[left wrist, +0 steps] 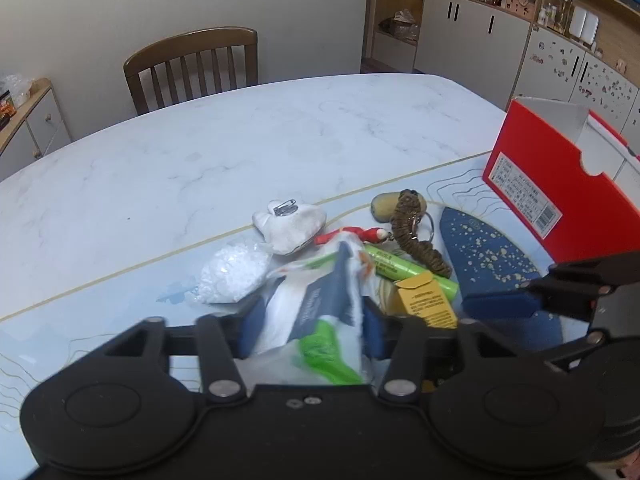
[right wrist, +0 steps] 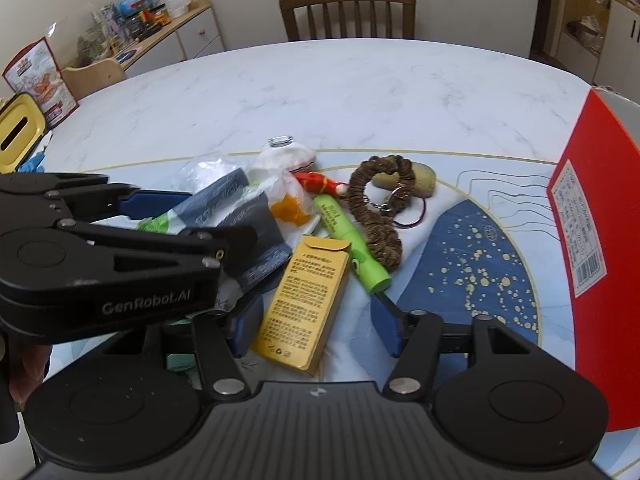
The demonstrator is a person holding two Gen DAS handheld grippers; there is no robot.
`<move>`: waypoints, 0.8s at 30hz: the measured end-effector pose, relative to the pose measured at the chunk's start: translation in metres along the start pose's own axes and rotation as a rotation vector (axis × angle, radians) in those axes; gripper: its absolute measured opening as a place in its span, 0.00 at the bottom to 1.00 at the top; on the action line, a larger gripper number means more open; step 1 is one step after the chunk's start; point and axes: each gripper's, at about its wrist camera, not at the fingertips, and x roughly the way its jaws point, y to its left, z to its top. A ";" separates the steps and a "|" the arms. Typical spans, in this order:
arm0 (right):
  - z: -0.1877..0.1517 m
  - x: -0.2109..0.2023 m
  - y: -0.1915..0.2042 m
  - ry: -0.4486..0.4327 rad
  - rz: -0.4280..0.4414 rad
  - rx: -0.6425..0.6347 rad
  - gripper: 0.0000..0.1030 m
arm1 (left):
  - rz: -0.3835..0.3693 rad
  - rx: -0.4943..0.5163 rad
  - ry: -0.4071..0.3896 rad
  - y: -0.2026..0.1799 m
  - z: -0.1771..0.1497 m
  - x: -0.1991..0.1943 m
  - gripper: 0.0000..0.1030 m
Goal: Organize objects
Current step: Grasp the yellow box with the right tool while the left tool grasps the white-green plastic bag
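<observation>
Clamped between the jaws of the left gripper [left wrist: 308, 332] is a crinkled white plastic packet [left wrist: 320, 312] with green and dark blue print, its body bulging up past the pads. Just ahead of those jaws lies the rest of the pile: a small bag of white granules [left wrist: 232, 272], a white plush toy [left wrist: 290, 226], a red figurine [left wrist: 360, 236], a green tube [left wrist: 408, 268], a braided brown keychain [left wrist: 416, 232] and a tan stone [left wrist: 386, 206].

The right gripper [right wrist: 316, 330] has its jaws apart, straddling the near end of a yellow carton [right wrist: 308, 304] without pressing on it.

Well to the right of both stands the red box [right wrist: 592, 232], probably where things are meant to go; its inside is not visible from either view, so I cannot tell whether anything is in it yet.

Judging by the heap on the mat [right wrist: 480, 264] covering the surface, the sorting is at an early stage: one item is gripped, and nearly everything else waits to be moved.
</observation>
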 end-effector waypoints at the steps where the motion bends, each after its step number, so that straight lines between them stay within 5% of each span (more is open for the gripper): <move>1: 0.000 0.000 0.001 -0.001 0.000 -0.004 0.54 | -0.009 -0.003 -0.001 0.000 0.001 -0.001 0.36; 13: 0.001 -0.003 0.006 0.016 0.006 -0.030 0.31 | -0.030 -0.019 -0.010 -0.004 0.004 -0.007 0.23; 24: -0.012 -0.030 -0.007 0.041 0.046 0.014 0.28 | -0.091 -0.156 -0.006 -0.002 -0.001 -0.024 0.22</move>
